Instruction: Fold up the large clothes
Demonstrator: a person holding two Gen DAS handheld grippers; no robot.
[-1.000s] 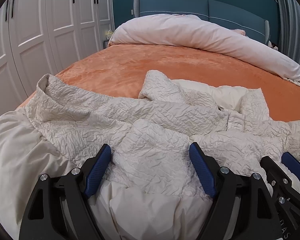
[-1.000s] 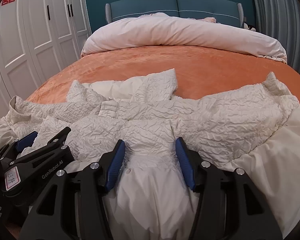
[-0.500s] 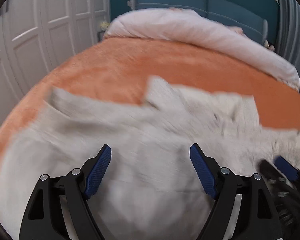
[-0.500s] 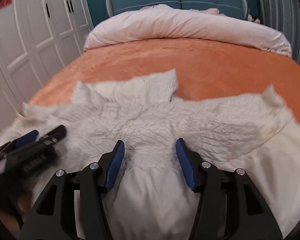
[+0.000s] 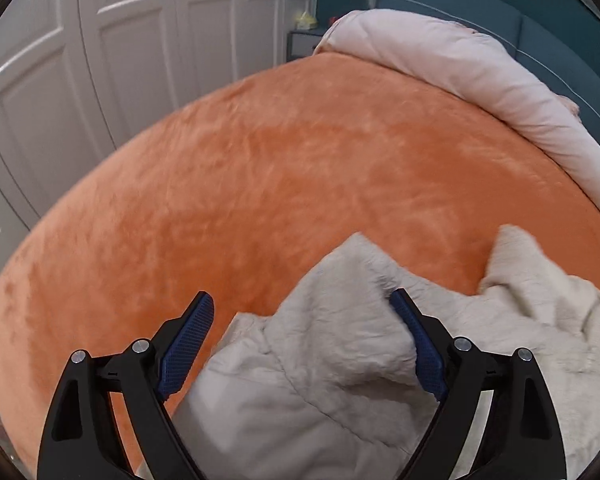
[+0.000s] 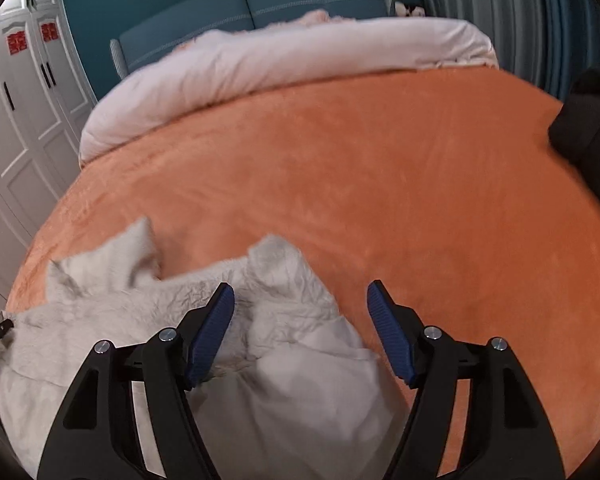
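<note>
A large cream crinkled garment (image 5: 340,360) lies bunched on the orange bedspread (image 5: 300,180), near the bed's foot. My left gripper (image 5: 304,336) is open, raised over the garment's left end, with cloth showing between its blue pads. The garment also shows in the right wrist view (image 6: 260,340). My right gripper (image 6: 300,328) is open over the garment's right end; a cloth peak lies between the fingers, nearer the left pad. Neither gripper clamps the cloth.
A rolled pale duvet (image 6: 280,64) lies across the head of the bed before a teal headboard (image 6: 260,4). White wardrobe doors (image 5: 80,60) stand to the left. A dark object (image 6: 588,120) sits at the bed's right edge.
Both grippers have lifted and swung outward, the left to the left and the right to the right. The garment now looks more bunched together in the middle. Both stay open.
</note>
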